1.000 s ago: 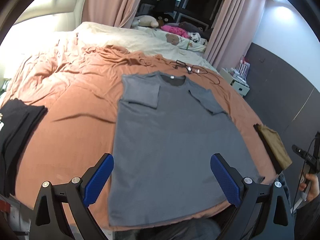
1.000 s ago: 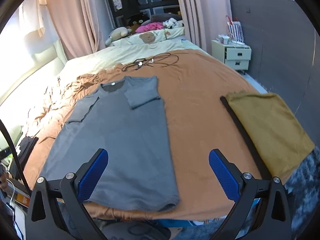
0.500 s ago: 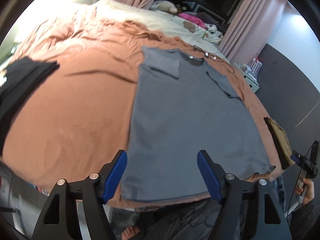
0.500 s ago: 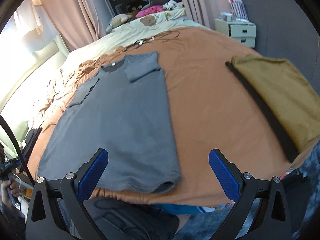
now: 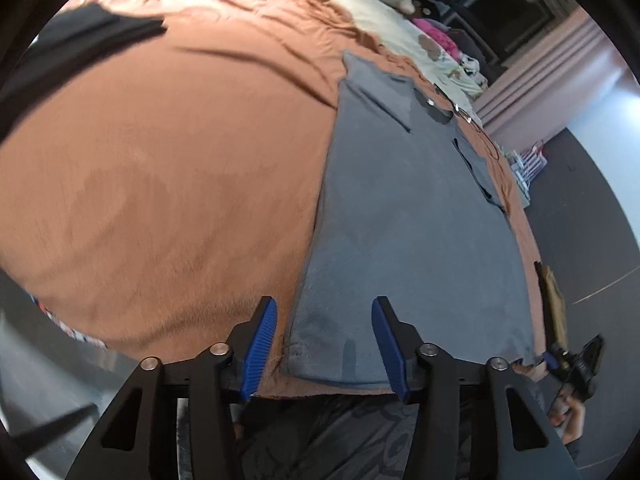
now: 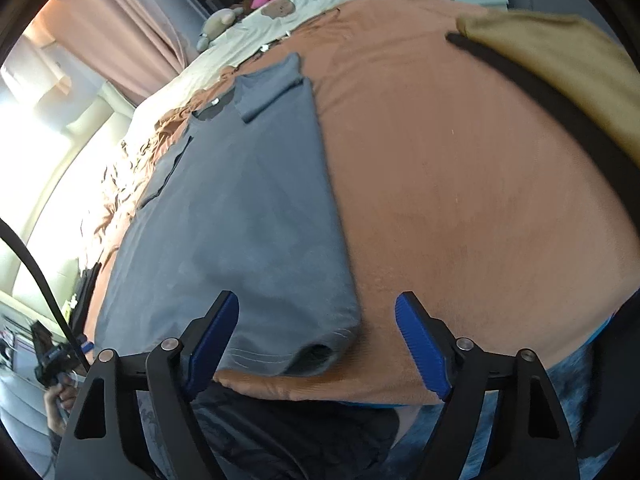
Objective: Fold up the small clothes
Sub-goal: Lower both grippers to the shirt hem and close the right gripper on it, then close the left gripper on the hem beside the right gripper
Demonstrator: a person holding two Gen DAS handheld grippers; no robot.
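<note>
while the grey t-shirt (image 5: 404, 216) lies flat on the rust-coloured bedspread (image 5: 168, 168), both grippers are down at its bottom hem near the foot of the bed. its sleeves are folded in over the chest and the collar points toward the far pillows.

the left gripper (image 5: 324, 340) straddles the shirt's lower left corner; its blue fingers (image 5: 258, 344) are apart but closing in, with the corner of the hem lying between them, and the pads are not pressing on the cloth.

the right gripper (image 6: 318, 336) frames the lower right corner, where the hem curls up into a small open roll. its jaws are wider apart, also closing, with the corner between them and nothing pinched.

off to the right on the bedspread sits a mustard-brown folded garment (image 6: 560, 64) on top of a black one (image 6: 540, 96), well apart from the shirt. a dark folded garment (image 5: 68, 52) lies at the far left side. a cream blanket (image 6: 280, 16) and soft toys sit at the head of the bed.
</note>
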